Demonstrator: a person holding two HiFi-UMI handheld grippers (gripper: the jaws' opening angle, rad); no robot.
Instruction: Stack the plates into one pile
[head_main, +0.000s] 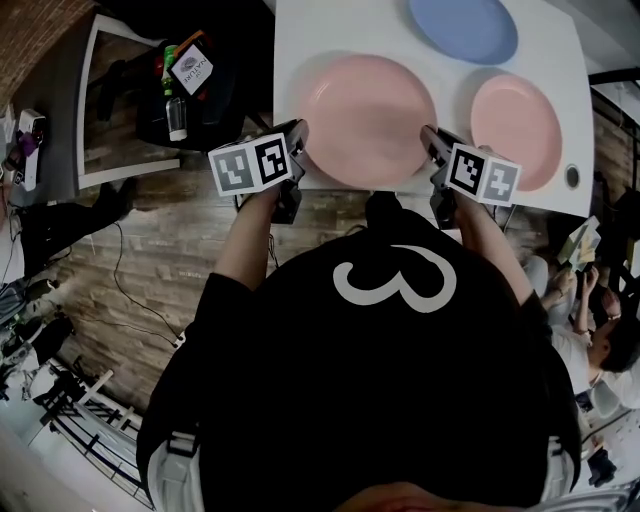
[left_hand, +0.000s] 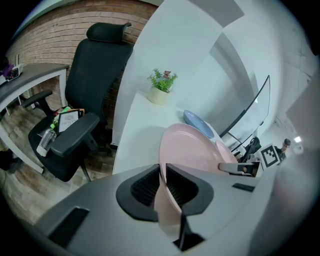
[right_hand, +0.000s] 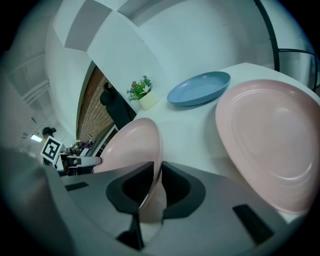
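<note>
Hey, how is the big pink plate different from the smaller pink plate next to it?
The big pink plate is clearly wider than the small pink plate. The left gripper and right gripper are clamped on the big pink plate's opposite rims, while nothing touches the small pink plate, which lies to its right. Both are round, plain and pink.

The table (head_main: 290, 40) lies bare left of the large pink plate (head_main: 368, 120); the small pink plate (head_main: 515, 115) and blue plate (head_main: 462, 25) crowd its right.
</note>
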